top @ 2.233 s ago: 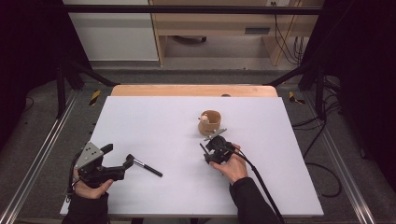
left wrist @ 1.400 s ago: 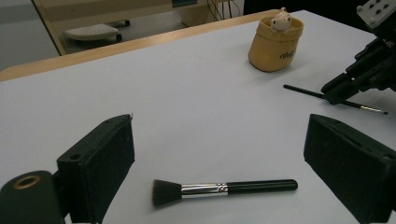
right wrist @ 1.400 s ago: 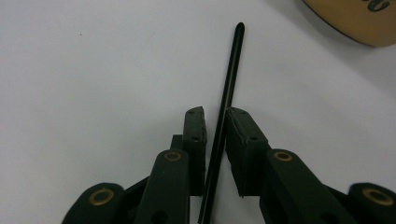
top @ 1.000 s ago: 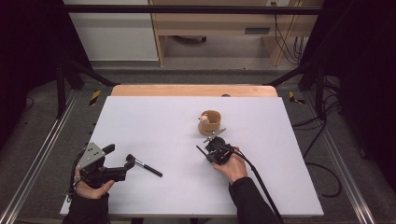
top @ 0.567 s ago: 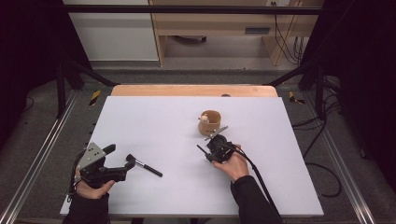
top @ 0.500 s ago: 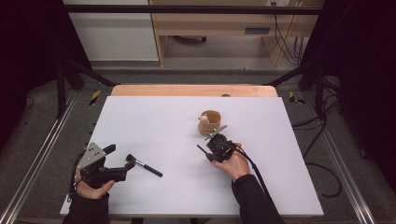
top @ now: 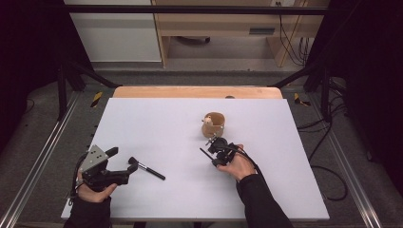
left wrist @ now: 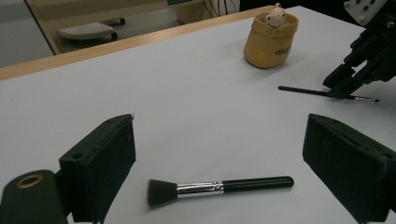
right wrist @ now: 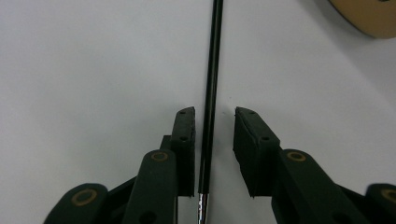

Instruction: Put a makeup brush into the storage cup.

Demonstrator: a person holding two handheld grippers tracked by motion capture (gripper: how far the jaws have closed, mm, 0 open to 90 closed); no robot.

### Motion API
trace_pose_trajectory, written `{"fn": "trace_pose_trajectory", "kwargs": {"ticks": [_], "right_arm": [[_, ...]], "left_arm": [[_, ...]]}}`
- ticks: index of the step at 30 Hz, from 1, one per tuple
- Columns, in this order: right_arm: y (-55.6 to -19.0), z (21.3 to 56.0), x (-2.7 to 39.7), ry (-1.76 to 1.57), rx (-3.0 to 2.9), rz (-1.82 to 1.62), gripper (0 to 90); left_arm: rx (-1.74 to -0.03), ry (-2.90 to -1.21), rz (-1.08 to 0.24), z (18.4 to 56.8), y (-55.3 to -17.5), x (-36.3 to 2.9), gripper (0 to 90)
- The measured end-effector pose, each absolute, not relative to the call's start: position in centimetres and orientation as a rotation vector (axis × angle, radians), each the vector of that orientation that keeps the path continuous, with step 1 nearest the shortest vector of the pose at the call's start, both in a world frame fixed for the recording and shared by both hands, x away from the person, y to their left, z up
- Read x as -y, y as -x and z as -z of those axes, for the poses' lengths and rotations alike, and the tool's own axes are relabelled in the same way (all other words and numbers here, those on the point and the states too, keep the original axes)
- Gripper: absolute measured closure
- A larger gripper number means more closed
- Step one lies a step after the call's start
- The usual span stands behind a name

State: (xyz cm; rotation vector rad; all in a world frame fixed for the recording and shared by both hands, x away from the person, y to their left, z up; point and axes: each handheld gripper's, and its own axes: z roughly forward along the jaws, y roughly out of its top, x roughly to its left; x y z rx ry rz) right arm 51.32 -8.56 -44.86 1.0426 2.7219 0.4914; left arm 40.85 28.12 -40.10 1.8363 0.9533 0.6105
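Right gripper view: the right gripper's (right wrist: 214, 116) jaws, having just been closing, are seen slightly parted around the thin black brush (right wrist: 211, 84) lying on the white table (right wrist: 84, 70) beside the tan cup (right wrist: 373, 18), so a pickup is judged imminent.

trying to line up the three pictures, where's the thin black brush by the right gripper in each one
High view: the thin black brush lies right of centre on the white table, at the right gripper.
Left gripper view: upper right, lying flat under the right gripper.
Right gripper view: running up the middle, between the open jaws.
Shared landmark: the tan cup just beyond the brush.
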Motion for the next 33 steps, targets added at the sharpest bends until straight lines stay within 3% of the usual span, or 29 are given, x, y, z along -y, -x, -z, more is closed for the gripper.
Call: {"fn": "trace_pose_trajectory", "kwargs": {"ticks": [6,13,33], "right_arm": [[-51.3,45.0,8.4,-1.077,-2.753,-0.479,80.1],[-51.5,44.9,8.3,-1.119,-2.769,-0.463,85.2],[-50.9,43.2,9.6,-1.062,-2.773,-0.554,85.9]], "left_arm": [[-0.95,-1.842,-0.611,40.1,-40.9,-28.1,8.7],[-0.949,-1.846,-0.61,40.1,-40.9,-28.0,8.7],[-0.916,-1.87,-0.605,39.8,-40.9,-27.2,9.0]]}}
